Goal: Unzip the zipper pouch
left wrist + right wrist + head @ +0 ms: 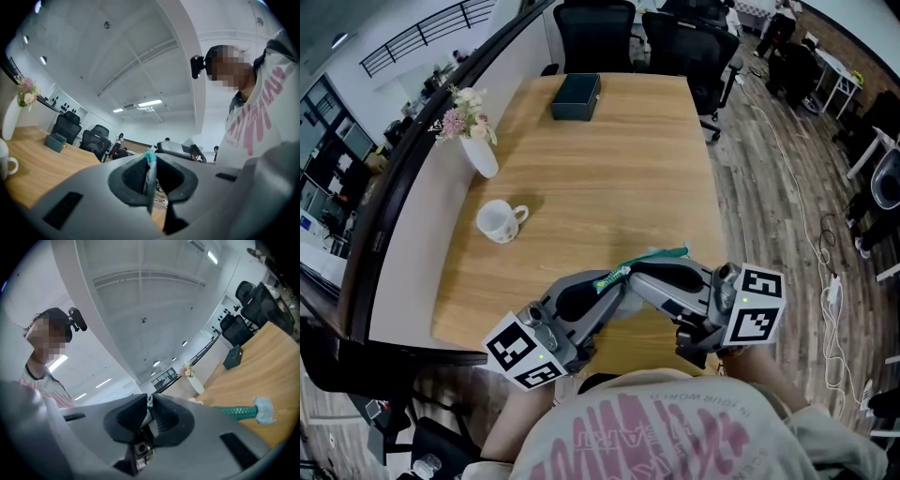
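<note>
The zipper pouch (660,254) is pale, with a green zipper tape (613,276), and is held up over the near edge of the wooden table (609,169). My left gripper (611,281) comes in from the lower left, and in the left gripper view (150,174) it is shut on a thin edge of the pouch fabric (150,164) with a teal tip. My right gripper (636,273) meets it from the right. In the right gripper view (147,420) it is shut on the metal zipper pull (149,417). The green tape (236,411) trails off to the right there.
A white mug (499,222) stands at the table's left. A white vase with flowers (476,150) is beyond it, and a dark box (576,96) lies at the far end. Black office chairs (596,28) stand behind the table. The person's torso fills the bottom of the head view.
</note>
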